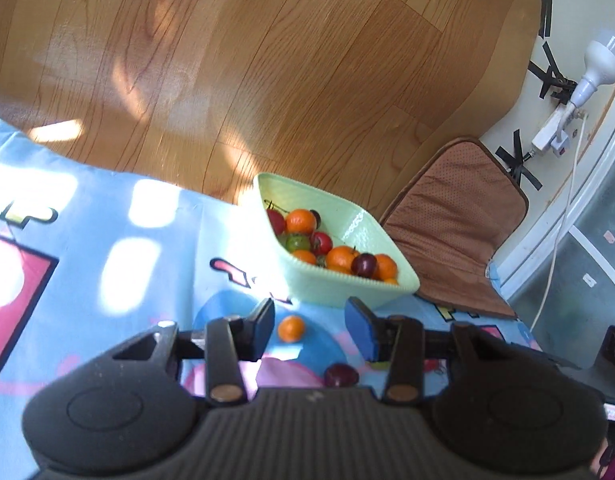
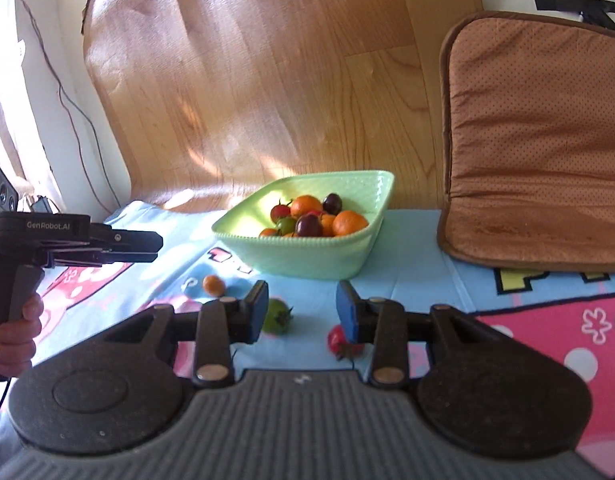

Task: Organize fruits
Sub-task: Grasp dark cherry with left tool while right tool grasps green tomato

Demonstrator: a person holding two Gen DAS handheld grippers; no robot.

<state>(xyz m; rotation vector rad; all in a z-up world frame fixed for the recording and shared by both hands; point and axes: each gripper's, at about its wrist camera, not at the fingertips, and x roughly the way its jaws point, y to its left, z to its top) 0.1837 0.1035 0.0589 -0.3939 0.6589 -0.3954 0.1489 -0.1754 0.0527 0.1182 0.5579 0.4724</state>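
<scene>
Both tongs are released and hold nothing. Bring your right gripper (image 2: 301, 306) down over the green tomato (image 2: 278, 315) on the mat, just before the green bowl (image 2: 307, 258). Your left gripper (image 1: 309, 322) takes the small orange (image 1: 291, 329). Close gently.

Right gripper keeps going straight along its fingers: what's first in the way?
Probably the blue mat just short of the green bowl. The right gripper is open and empty; the green tomato sits slightly left of the line. Depth is unclear.
</scene>
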